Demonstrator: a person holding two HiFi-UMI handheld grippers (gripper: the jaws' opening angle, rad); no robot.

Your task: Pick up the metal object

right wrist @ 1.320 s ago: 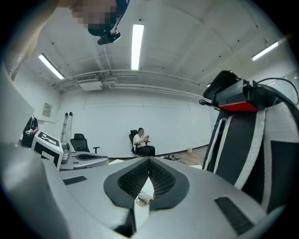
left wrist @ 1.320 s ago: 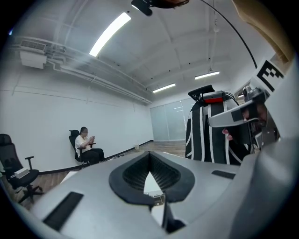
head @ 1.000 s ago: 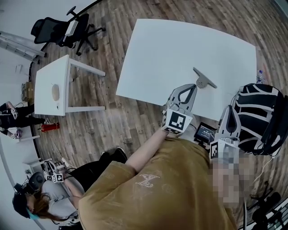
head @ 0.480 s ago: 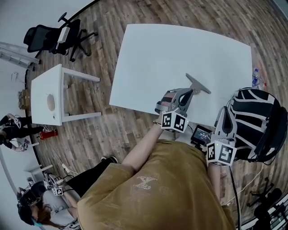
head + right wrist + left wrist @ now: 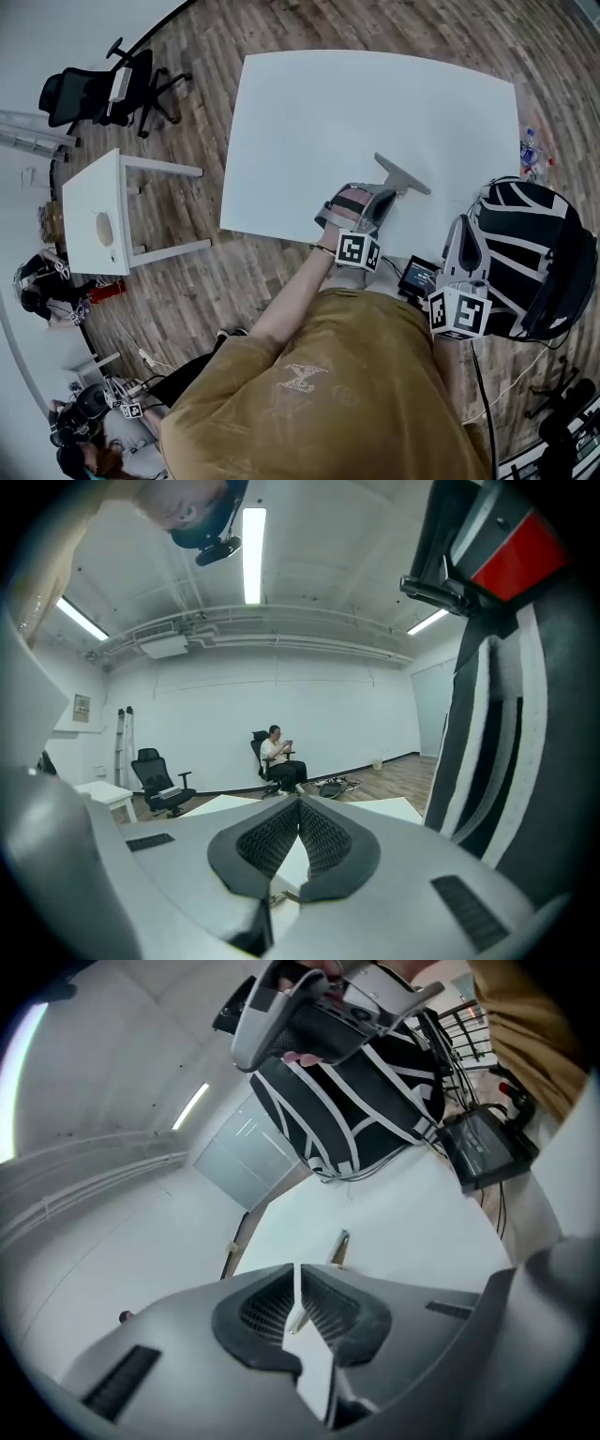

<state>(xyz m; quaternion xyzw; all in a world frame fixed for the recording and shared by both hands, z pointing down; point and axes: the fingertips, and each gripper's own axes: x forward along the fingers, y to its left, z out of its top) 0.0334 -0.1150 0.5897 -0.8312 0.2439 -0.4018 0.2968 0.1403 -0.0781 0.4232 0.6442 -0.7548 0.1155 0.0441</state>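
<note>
The metal object is a flat grey T-shaped piece near the front edge of the white table. My left gripper is turned on its side with its tips at the object's stem. In the left gripper view the pads stand almost together. The thin metal strip runs out from the narrow slit between them. The jaws are just starting to open. I cannot tell if the object is off the table. My right gripper hangs shut and empty beside the table, its pads touching.
A black and white backpack stands right of the table, against the right gripper. A small black device sits below the table edge. A small white table and an office chair stand to the left. A seated person is far across the room.
The left gripper has rolled from flat onto its side at the metal object's stem. The whole head view has shifted left. The right gripper stays by the backpack.
</note>
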